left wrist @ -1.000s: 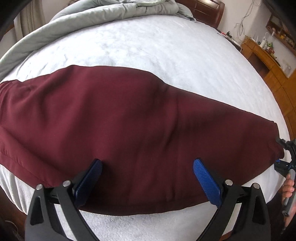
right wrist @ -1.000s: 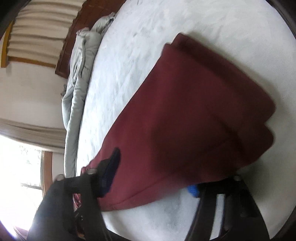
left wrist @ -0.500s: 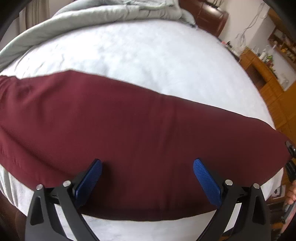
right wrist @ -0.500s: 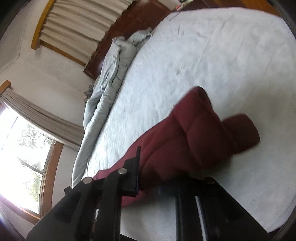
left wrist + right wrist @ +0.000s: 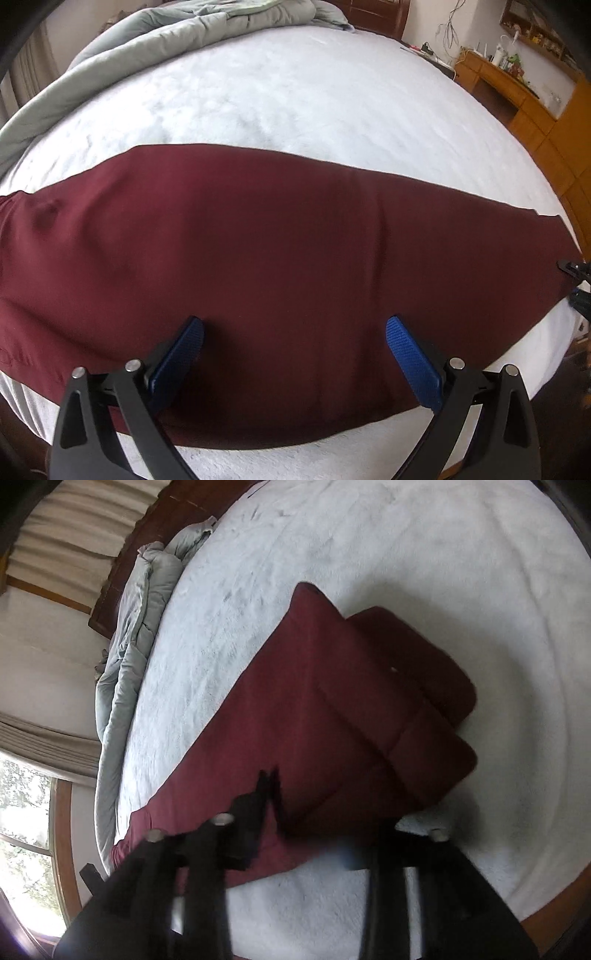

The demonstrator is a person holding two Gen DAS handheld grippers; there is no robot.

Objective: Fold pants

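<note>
- The dark red pants (image 5: pixel 280 266) lie on the white bed (image 5: pixel 295 96). A second ago they had a bump in the middle; now they lie flatter, so they look ready for the next fold.
- They stretch long from left to right, with the leg ends (image 5: pixel 436 701) on the right.
- The left gripper (image 5: pixel 295 350) hovers just over the near edge, jaws wide apart, holding nothing.
- The right gripper (image 5: pixel 332 834) is by the leg ends. It is blurry, so I cannot tell its jaws.
- A grey blanket (image 5: pixel 177 29) lies far back.
</note>
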